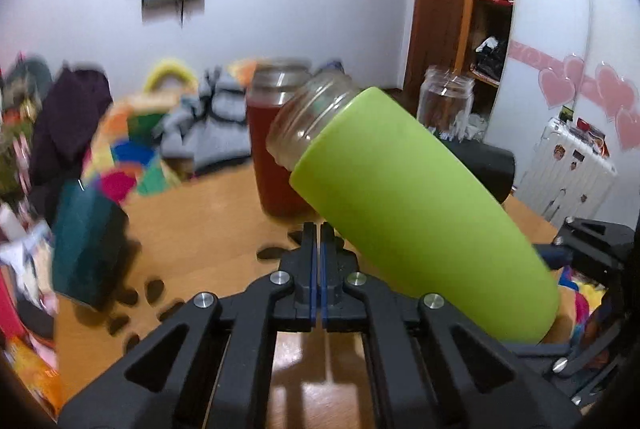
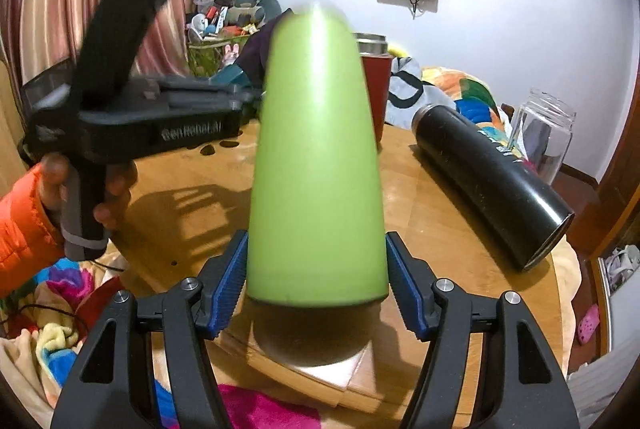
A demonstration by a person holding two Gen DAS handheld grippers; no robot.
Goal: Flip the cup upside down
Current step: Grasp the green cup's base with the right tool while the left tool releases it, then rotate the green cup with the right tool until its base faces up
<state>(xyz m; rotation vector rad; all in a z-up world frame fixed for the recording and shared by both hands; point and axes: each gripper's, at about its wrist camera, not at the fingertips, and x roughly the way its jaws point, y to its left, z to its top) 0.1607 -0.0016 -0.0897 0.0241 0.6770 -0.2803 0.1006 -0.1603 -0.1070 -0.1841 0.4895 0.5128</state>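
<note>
Fingers of the left gripper (image 1: 320,229) are pressed together on nothing above the wooden table (image 1: 208,213); just beyond them the green-sleeved glass cup (image 1: 404,205) hangs tilted in the air, its bare threaded mouth up and to the left, a red flask (image 1: 272,149) behind it. From the right wrist, the right gripper (image 2: 316,269) clamps the cup's base end between blue pads (image 2: 232,275); a black flask (image 2: 492,185) lies beside. Judging by the tilt, the flip is partway; next, roll further until the mouth faces down, then lower.

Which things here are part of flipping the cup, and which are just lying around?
In the job:
green cup, tilted mid-air
right tongs, closed on its base
left tongs, shut, empty

Lying about:
black flask on its side
red bottle
clear jar
teal box
</note>
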